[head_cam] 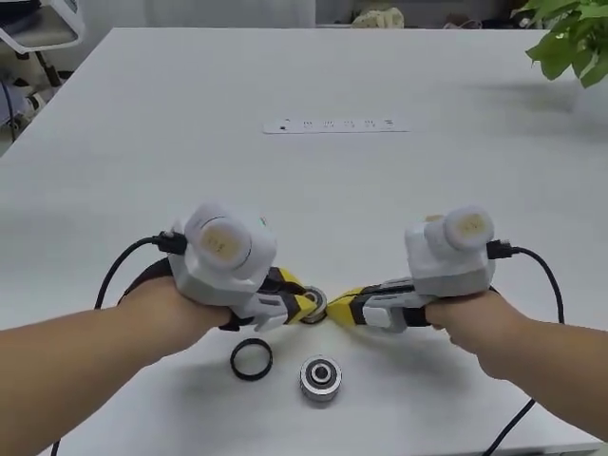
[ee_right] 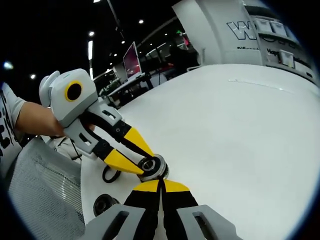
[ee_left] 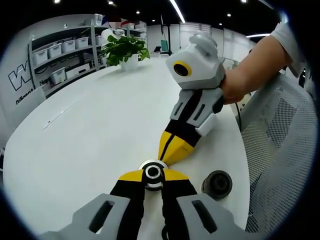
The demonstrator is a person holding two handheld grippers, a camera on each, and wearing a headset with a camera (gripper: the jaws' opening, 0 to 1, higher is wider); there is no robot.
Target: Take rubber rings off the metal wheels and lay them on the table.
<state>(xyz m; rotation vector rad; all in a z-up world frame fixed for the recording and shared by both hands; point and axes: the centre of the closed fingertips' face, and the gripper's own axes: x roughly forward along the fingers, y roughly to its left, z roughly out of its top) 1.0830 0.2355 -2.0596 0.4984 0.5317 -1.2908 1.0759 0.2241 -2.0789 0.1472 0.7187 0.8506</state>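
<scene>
Low over table [head_cam: 285, 76], left gripper [head_cam: 304, 304] clamps metal wheel [head_cam: 314, 302]; right gripper [head_cam: 334, 305] faces it.

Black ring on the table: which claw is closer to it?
Left. In the head view, the left claw sits just beyond the black ring. The right claw is farther off, on the other side of the small wheel between the claws.

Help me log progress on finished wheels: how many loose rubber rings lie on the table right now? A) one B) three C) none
A: one black rubber ring lies flat on the table beside a metal wheel, while the left gripper clamps a second wheel.
</scene>
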